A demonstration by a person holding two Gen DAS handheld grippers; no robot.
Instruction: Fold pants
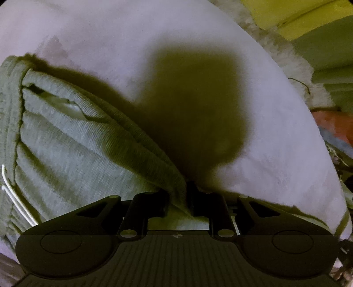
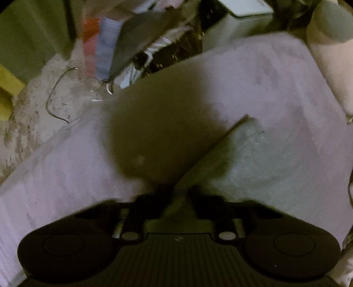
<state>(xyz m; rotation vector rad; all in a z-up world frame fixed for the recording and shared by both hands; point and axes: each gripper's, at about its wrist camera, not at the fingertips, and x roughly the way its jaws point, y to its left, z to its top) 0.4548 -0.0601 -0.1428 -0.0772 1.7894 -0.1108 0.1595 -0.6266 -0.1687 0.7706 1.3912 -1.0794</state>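
Note:
Grey sweatpants (image 1: 66, 141) with a ribbed waistband and a white drawstring lie on a pale lilac cushion (image 1: 264, 132), spreading to the left in the left wrist view. My left gripper (image 1: 177, 198) is shut on the ribbed waistband edge, which bunches between its fingers. In the blurred right wrist view, a grey part of the pants (image 2: 242, 154) runs up to the right. My right gripper (image 2: 177, 203) is shut on an edge of that fabric. Both grippers cast dark shadows on the cushion.
A shaggy white rug (image 2: 33, 114) with a thin wire on it lies beyond the cushion. Clutter sits behind: a red and blue stack (image 2: 97, 44), a grey board (image 2: 136, 35). A yellow object (image 1: 297, 15) is at the far right.

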